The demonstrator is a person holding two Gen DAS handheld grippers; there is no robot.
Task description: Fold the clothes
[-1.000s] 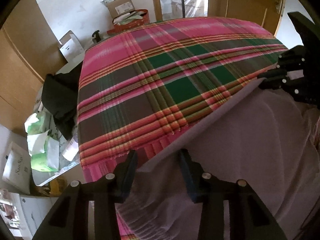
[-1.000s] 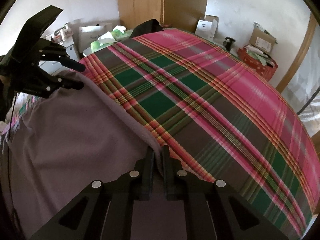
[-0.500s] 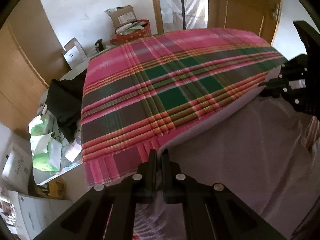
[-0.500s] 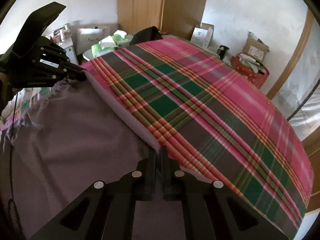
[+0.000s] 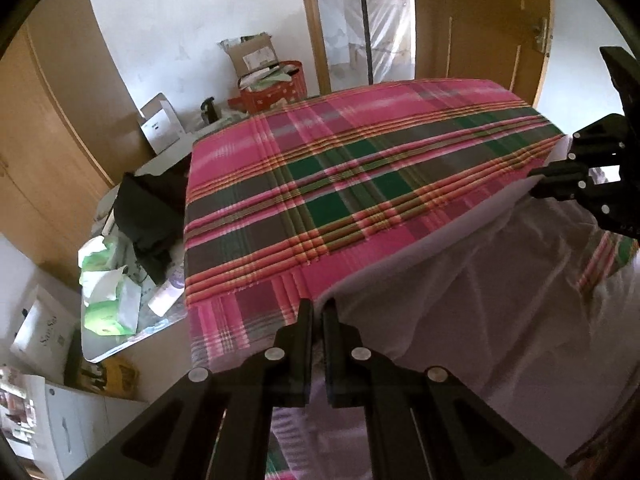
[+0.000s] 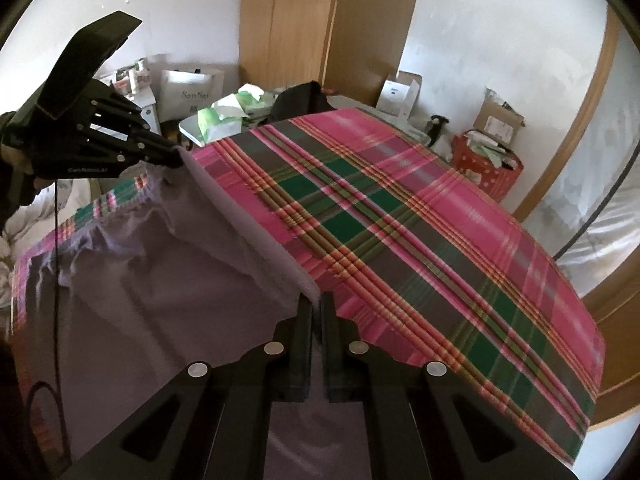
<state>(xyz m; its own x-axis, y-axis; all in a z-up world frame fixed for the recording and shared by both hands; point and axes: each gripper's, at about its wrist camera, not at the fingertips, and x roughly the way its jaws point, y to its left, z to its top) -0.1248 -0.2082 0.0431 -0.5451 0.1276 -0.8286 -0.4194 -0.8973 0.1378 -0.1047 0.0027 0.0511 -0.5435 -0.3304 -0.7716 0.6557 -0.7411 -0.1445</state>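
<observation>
my left hand-held gripper (image 5: 316, 314) is pinched tight on one corner of the lilac garment (image 5: 500, 300), and my right hand-held gripper (image 6: 316, 308) is clamped on the other. both are raised level, stretching its edge taut above the plaid bed cover (image 6: 420, 220), the rest draping toward me.

Lilac garment (image 5: 500, 300); pink-green plaid bedspread (image 5: 320, 184)

Each black tool (image 5: 316, 312) has silver screws; the other (image 6: 316, 306) looks identical.
</observation>
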